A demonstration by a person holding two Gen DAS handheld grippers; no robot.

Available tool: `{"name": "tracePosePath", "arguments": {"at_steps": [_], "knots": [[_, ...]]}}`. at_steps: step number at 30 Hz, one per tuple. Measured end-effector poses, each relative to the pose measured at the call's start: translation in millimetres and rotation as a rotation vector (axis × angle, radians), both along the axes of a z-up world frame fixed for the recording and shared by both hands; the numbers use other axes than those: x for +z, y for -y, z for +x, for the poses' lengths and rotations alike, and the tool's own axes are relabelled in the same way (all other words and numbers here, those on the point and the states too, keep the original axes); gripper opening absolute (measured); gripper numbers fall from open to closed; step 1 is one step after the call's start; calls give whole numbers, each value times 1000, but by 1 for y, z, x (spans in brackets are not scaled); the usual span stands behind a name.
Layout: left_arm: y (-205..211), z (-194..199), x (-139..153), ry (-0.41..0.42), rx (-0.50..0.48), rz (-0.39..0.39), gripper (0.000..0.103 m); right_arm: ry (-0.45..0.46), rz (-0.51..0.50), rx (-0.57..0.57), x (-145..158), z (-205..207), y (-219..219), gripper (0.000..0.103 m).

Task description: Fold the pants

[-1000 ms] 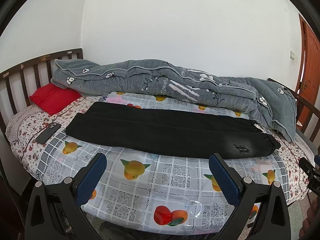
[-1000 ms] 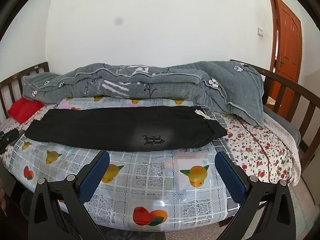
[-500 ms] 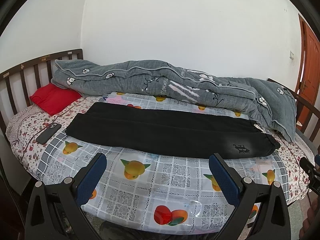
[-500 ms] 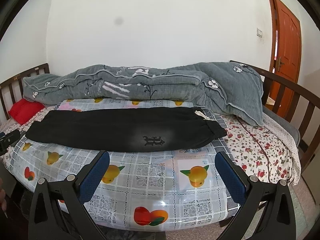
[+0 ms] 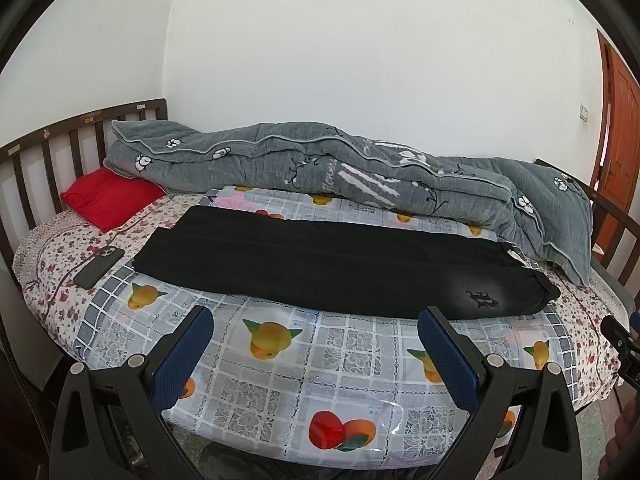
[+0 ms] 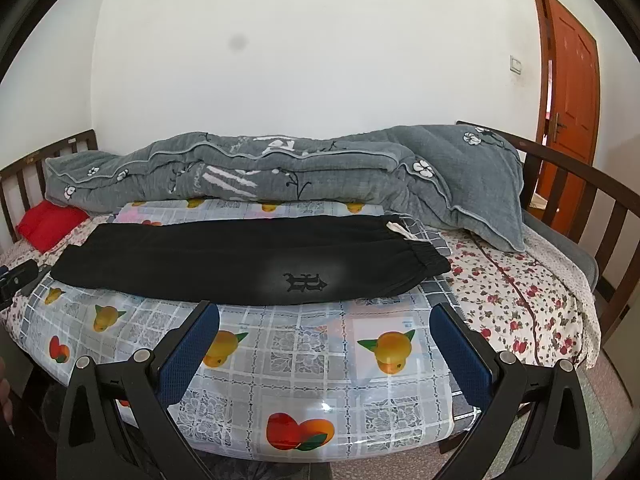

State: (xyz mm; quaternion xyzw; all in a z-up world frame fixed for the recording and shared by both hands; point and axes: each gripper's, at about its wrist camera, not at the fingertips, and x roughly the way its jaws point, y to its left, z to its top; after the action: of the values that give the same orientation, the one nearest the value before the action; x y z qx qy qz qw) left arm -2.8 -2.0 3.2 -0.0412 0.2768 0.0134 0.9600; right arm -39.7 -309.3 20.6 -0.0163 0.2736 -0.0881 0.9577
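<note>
Black pants [image 5: 340,264] laid lengthwise across the bed, on a fruit-print plastic cover [image 5: 288,364], one leg stacked on the other so the long fold looks already made; waistband [image 6: 424,256] with its white drawstring at 3 o'clock, cuffs at 9 o'clock. Placed flat and straight, probably so both ends can be taken at once. Left gripper [image 5: 314,354] hanging at 6 o'clock of the garment, fingers spread wide, nothing between them. Right gripper [image 6: 326,350] likewise spread wide and empty, just short of the near hem below the embroidered logo [image 6: 305,282]. Neither touching cloth. Near edge of the pants running free along the cover, with a bare strip between it and the bed's front edge: good room to slide a finger under. Far edge close to the rolled grey quilt [image 5: 360,184] at 12 o'clock, so little room there for lifting over. At 9 o'clock a dark phone [image 5: 99,267] just beside the cuffs and a red pillow [image 5: 110,198] beyond; likely worth avoiding when the cuff end is carried toward 3 o'clock. Wooden rail [image 6: 580,200] at 3 o'clock, well apart.
</note>
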Motion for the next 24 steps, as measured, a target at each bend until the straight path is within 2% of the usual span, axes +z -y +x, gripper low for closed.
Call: {"name": "tracePosePath", "arguments": {"at_steps": [9,16,19,20,24], "knots": [[0,1,5,4,0,8,103,3,1,-2,0,-1,1,103],[-3,4,6,27,5,51,103,-6,-7,-11,-3,2,1,103],[-6,15,0,3,13,37,103,-9,0,-21,-7,9,1,103],[-14,17,-5,-72,14,-75,103,-10,1,-20,-10,12,1,103],[-21,32,-32,-122,16,-128,103,-19,-16,8,-30,26,0,103]]}}
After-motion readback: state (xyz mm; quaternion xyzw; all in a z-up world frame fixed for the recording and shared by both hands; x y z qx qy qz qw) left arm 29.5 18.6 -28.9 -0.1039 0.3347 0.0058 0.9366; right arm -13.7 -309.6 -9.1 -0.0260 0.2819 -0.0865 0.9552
